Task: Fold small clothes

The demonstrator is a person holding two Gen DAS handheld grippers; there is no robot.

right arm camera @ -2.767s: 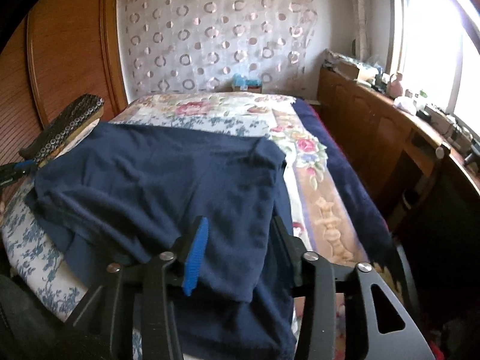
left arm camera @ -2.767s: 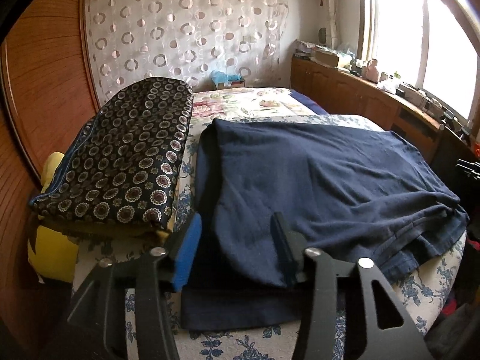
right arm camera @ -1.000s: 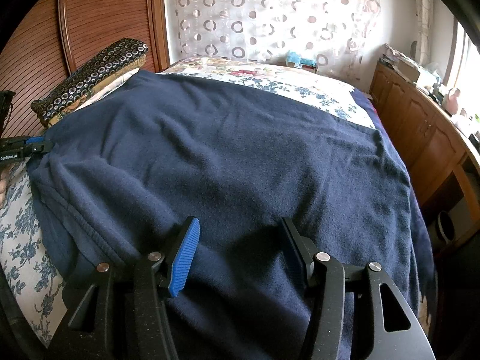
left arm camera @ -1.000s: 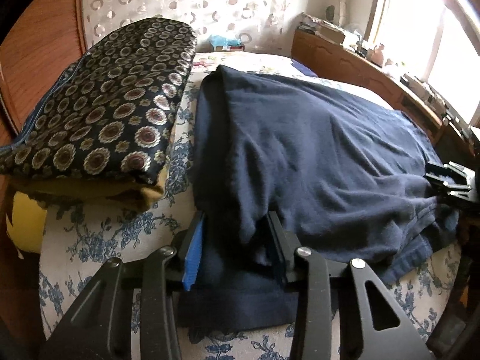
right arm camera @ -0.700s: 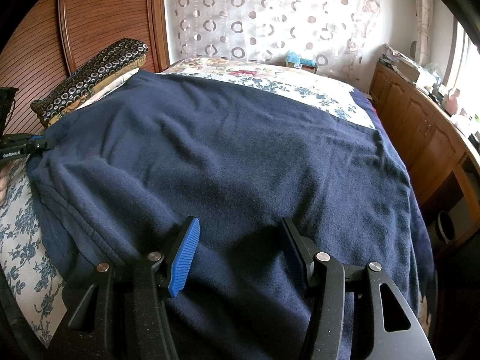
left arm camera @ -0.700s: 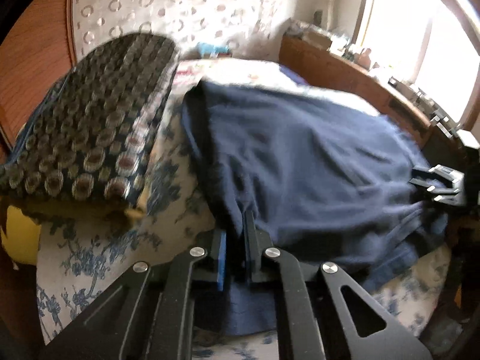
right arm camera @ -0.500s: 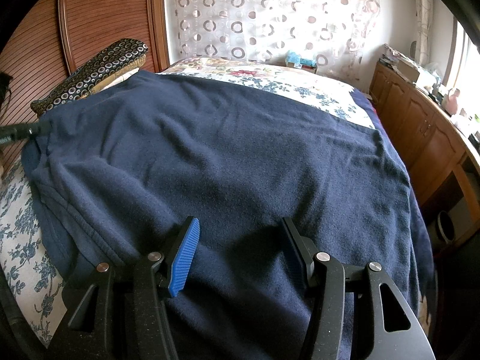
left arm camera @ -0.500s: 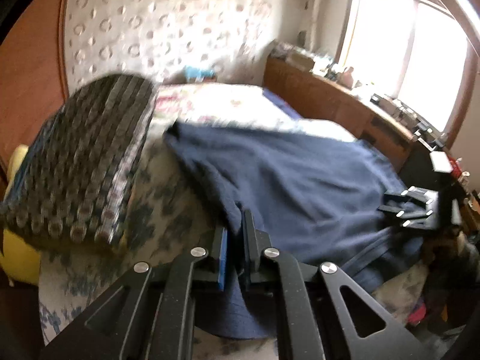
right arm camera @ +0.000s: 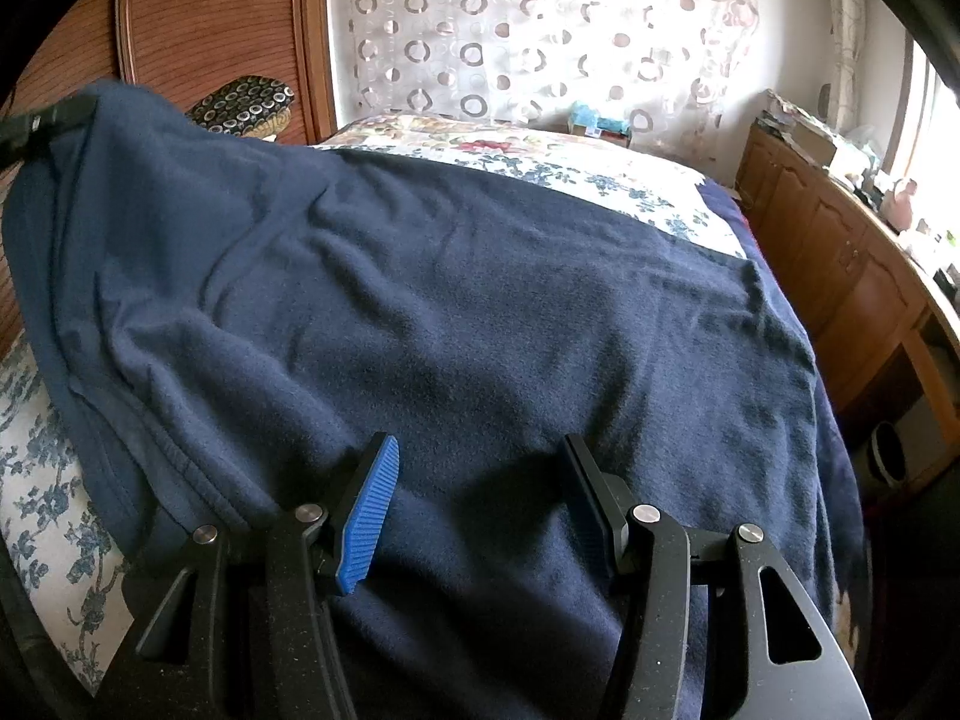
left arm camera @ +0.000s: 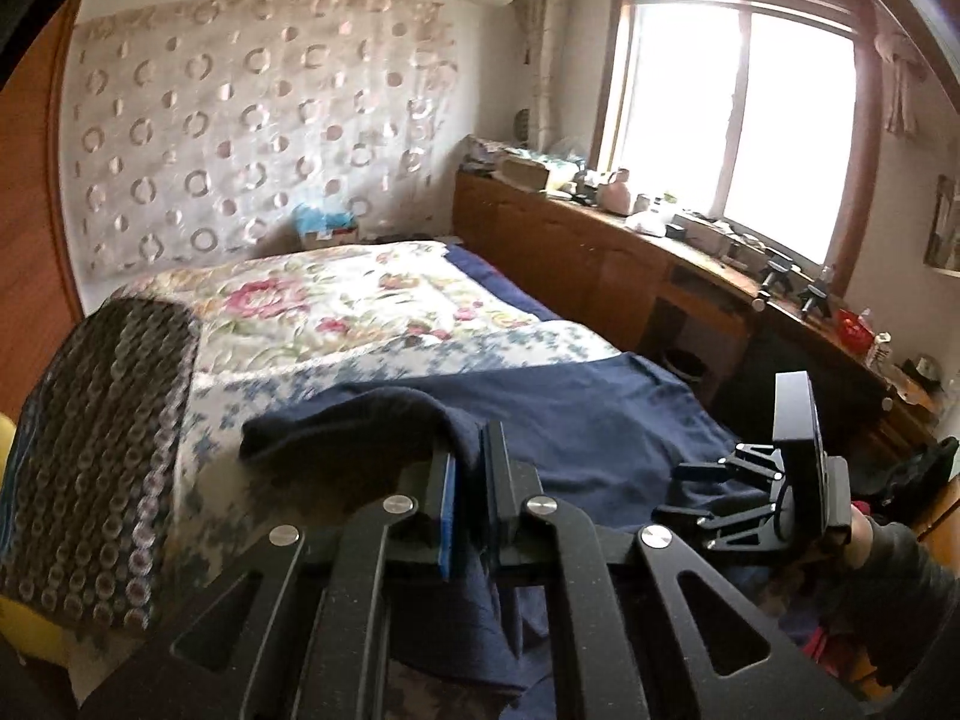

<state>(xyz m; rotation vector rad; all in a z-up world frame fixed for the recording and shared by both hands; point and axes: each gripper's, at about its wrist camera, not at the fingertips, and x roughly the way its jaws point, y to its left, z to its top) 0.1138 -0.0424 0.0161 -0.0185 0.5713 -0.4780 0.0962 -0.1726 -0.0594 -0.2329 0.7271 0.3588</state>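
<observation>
A navy blue garment lies spread over the foot of the bed. My left gripper is shut on the garment's left edge and holds it raised off the bed, so the cloth drapes down from the jaws. In the right wrist view the left gripper shows at the upper left with that lifted corner. My right gripper stands open low over the garment's near part, cloth lying beneath its spread fingers. From the left wrist view the right gripper sits at the garment's right side, held by a hand.
A folded dark cushion with ring patterns lies at the bed's left side, also seen far left. The floral bedspread stretches behind. Wooden cabinets line the right wall under a window. Wooden panelling stands at the left.
The left gripper closed on the garment's left edge, then rose and tilted up, lifting that edge off the bed. The right gripper stayed in place, still open.
</observation>
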